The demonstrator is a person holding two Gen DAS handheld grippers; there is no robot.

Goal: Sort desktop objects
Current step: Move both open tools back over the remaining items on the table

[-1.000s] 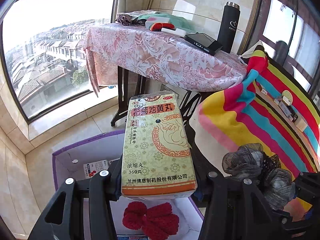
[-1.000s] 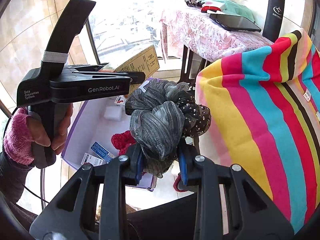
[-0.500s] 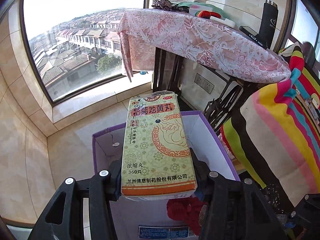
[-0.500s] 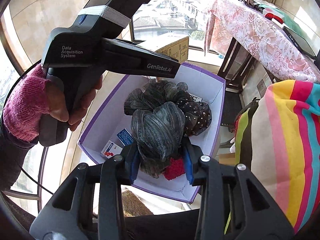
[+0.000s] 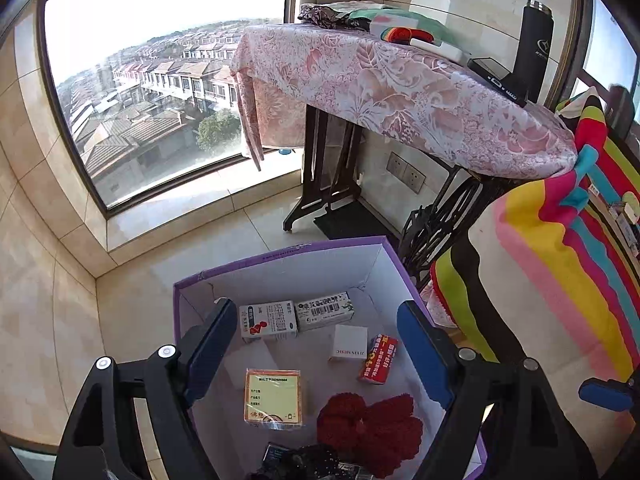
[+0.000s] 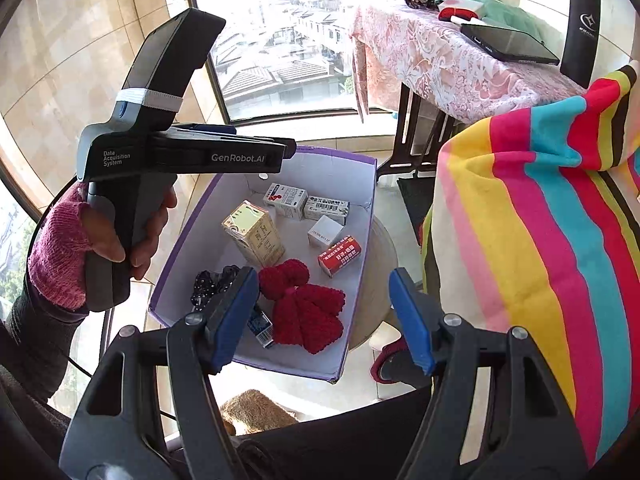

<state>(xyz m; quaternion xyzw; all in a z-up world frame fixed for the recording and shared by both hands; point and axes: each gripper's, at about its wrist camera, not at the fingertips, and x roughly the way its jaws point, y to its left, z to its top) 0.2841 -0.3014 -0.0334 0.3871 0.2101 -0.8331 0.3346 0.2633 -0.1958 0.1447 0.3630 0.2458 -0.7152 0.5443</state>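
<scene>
A purple-edged white box (image 5: 280,258) (image 6: 362,236) sits on the floor below both grippers. In it stands the yellow medicine box (image 5: 273,397) (image 6: 253,233), beside a red knitted piece (image 5: 370,426) (image 6: 306,306), a dark scrunchie (image 6: 212,284) (image 5: 304,460) and several small cartons (image 5: 268,321) (image 6: 286,200). My left gripper (image 5: 316,350) is open and empty above the box; its body shows in the right wrist view (image 6: 180,152). My right gripper (image 6: 324,316) is open and empty over the box's near edge.
A rainbow-striped cloth (image 6: 540,240) (image 5: 560,264) covers the table at the right. Behind stands a sewing table with a pink floral cover (image 5: 400,92) (image 6: 436,60), holding a tablet (image 6: 508,42) and a black flask (image 5: 534,40) (image 6: 580,28). A large window (image 5: 160,72) fills the left.
My left gripper has opened and dropped the yellow medicine box into the purple box. My right gripper has opened and let the dark scrunchie fall into it.
</scene>
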